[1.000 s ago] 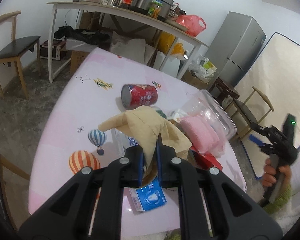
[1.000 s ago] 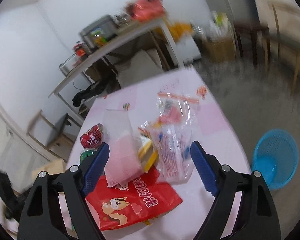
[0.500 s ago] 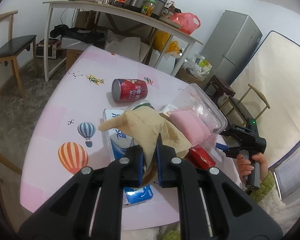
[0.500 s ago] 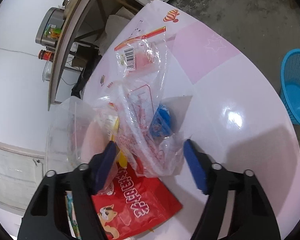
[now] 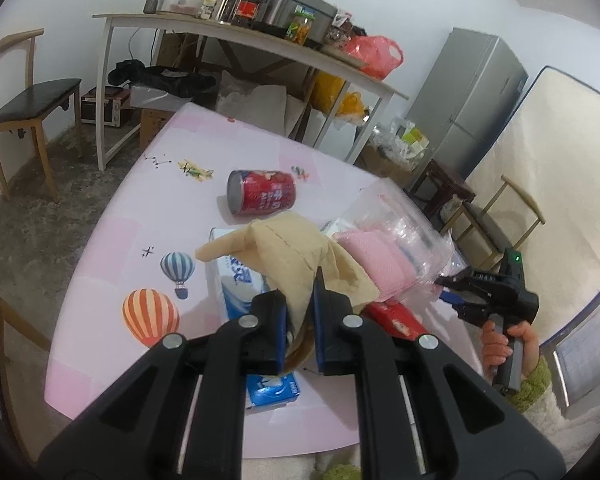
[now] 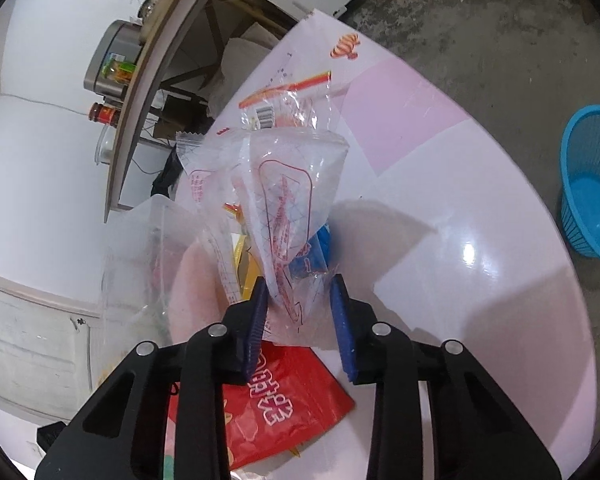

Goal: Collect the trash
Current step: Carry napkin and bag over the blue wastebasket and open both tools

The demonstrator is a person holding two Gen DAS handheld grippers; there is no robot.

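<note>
My left gripper [image 5: 300,292] is shut on a crumpled tan paper [image 5: 288,248], held above a blue-and-white tissue pack [image 5: 240,284]. A red can [image 5: 262,198] lies on its side farther back on the pink table [image 5: 160,208]. My right gripper [image 6: 300,284] hangs low over the table's right side. Its jaws are closing around a clear printed plastic wrapper [image 6: 288,200] that stands between them. A red snack bag [image 6: 284,396] lies under that gripper. A clear bag with a pink pad [image 5: 380,256] sits between the two grippers. In the left wrist view a hand holds the right gripper [image 5: 448,288].
A blue mesh basket [image 6: 592,184] stands on the floor right of the table. Another clear wrapper with a barcode [image 6: 284,104] lies farther back. A cluttered white side table [image 5: 236,36], wooden chairs [image 5: 24,100] and a grey fridge [image 5: 472,96] ring the room.
The right gripper dropped toward the table and rolled, and its jaws narrowed around the clear wrapper. The left gripper kept still with the tan paper.
</note>
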